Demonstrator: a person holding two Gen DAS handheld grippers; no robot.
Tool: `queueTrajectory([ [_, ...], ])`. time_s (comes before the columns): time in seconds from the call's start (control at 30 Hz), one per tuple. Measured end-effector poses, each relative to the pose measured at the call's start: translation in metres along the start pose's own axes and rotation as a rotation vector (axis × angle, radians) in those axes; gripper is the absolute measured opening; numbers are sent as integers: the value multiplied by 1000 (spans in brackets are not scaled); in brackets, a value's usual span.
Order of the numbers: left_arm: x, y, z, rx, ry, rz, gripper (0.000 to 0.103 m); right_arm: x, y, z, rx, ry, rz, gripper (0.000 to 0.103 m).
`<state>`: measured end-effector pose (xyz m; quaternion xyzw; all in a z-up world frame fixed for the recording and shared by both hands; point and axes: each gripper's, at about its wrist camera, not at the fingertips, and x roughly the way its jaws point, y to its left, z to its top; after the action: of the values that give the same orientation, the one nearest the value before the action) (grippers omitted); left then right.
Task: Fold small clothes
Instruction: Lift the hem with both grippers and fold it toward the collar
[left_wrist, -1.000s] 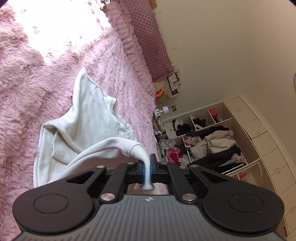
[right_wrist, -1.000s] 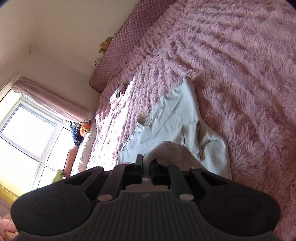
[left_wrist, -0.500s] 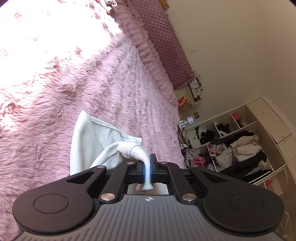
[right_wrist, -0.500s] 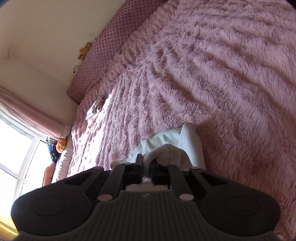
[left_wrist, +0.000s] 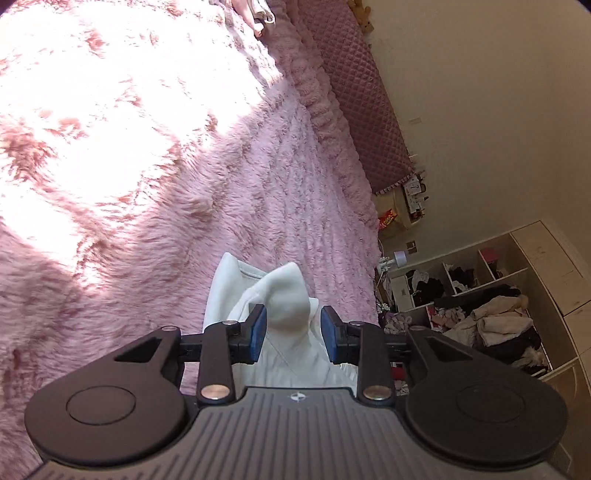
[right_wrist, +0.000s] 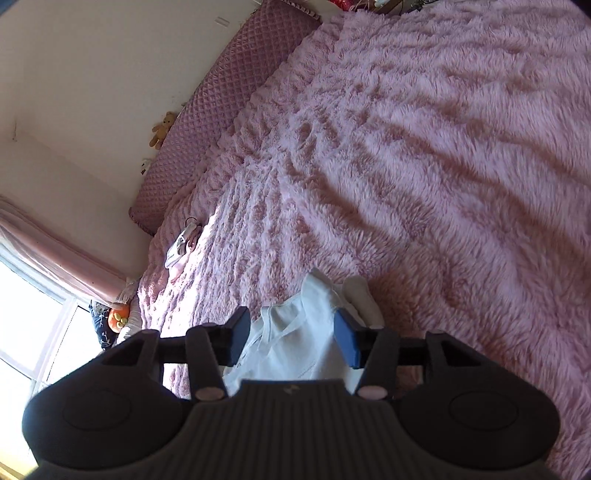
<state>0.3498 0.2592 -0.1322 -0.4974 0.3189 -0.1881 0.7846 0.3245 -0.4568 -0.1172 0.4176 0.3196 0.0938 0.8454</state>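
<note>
On the fluffy pink plush bedspread we see the small white cotton garment lying bunched just ahead of both our tools. Our left gripper has just been opening: its blue-padded jaws stand spread, with a raised fold of the garment standing between them, and neither pad presses on the cloth. Our right gripper has likewise just been opening; its jaws are spread wider, the flat white cloth with its stitched seam lies between and below them, and the pads sit clear of it. Seen from the right wrist, a rolled cuff end of the garment pokes out just beyond the right-hand pad, resting on the bedspread.

Far from the garment, toward the head of the bed, a quilted mauve headboard cushion runs along the cream wall, with a small brown teddy bear perched on its top edge. Between the garment and that cushion lies a small heap of white and pink clothing on the bedspread. Beyond the garment on the window side we make out a pink curtain and an orange soft toy. From the left wrist, past the bed's far edge from the garment, open cream shelving stuffed with dark and pale clothes stands against the wall, and strong sunlight washes out the bedspread's upper left
</note>
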Motion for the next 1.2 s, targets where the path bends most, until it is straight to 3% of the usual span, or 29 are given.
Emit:
queueTrajectory([
  [0.13,-55,3,-41,88,-9,-5,44,-57,4,-39,-213,-1,-85,48],
  [0.3,-88,16,-89,181,46,100,46,-99,-4,-92,-401,38,-171,48],
  [0.5,-79,-1,-106,330,78,190,48,-101,-7,-121,-464,60,-208,56],
  [0.57,-71,-7,-109,372,83,218,57,-95,-7,-127,-475,61,-215,56],
  [0.8,-50,-10,-114,354,104,194,57,-78,0,-131,-500,58,-210,57],
  [0.9,-47,-11,-116,367,113,225,38,-74,4,-129,-506,54,-206,57],
  [0.97,-48,-11,-118,380,107,242,10,-73,5,-127,-504,50,-199,56],
  [1.0,-49,-11,-118,375,104,246,7,-72,5,-126,-502,59,-195,38],
  [1.03,-51,-10,-119,365,98,245,7,-70,6,-126,-508,65,-198,1],
  [1.1,-55,-14,-121,372,84,263,5,-68,7,-125,-506,83,-229,1],
  [1.2,-66,-30,-122,406,70,259,5,-88,11,-118,-479,43,-200,0],
])
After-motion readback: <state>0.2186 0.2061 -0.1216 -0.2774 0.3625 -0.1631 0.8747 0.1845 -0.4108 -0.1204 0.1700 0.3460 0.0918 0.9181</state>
